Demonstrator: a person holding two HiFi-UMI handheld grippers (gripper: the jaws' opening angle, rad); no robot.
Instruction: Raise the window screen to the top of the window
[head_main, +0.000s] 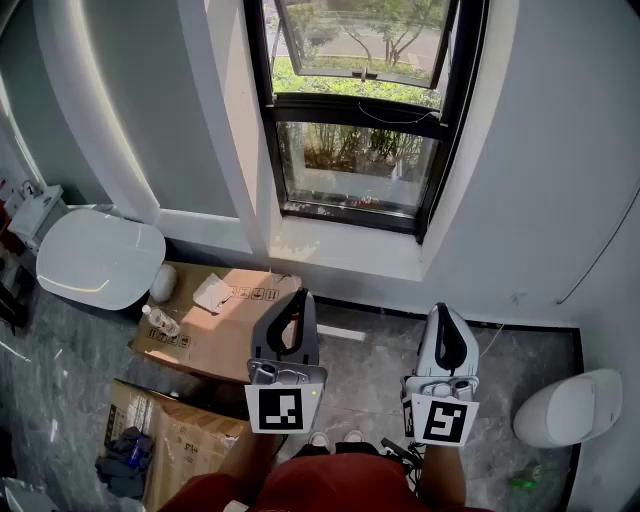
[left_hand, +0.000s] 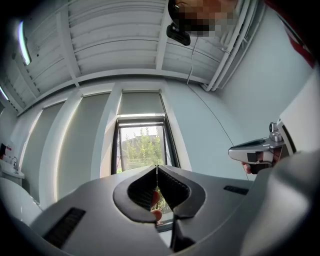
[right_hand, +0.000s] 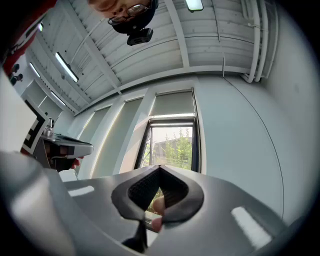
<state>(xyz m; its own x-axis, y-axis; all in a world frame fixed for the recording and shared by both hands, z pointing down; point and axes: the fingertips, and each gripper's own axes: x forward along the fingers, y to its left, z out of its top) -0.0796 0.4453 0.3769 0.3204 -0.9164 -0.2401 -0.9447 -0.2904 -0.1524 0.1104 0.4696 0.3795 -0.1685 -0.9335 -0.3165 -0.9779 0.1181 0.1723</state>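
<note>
**A:** Closest in, at 6 o'clock of the head view, is red clothing (head_main: 330, 485), and just above it the two marker cubes. What are the tools doing?

**B:** The left gripper (head_main: 298, 294) and the right gripper (head_main: 444, 310) each have their jaws pressed together with nothing pinched. Both point a little upward, toward the window (head_main: 358, 108).

**A:** Which way does the window lie from them?

**B:** At 12 o'clock and well apart, beyond the white sill (head_main: 340, 250). Its centre line falls between the two tips, so neither hand is clearly nearer. The left tip sits slightly further forward.

**A:** And the window screen?

**B:** It belongs to that window, but I can't pick it out. No bar or mesh edge shows clearly in any view. The window is tall, with its long axis running from 6 to 12, so I judge the screen travels up along that line.

**A:** So what does the coming move turn on?

**B:** Distance, I'd say. The person must close in toward 12 o'clock before either tool can reach the frame.
</note>
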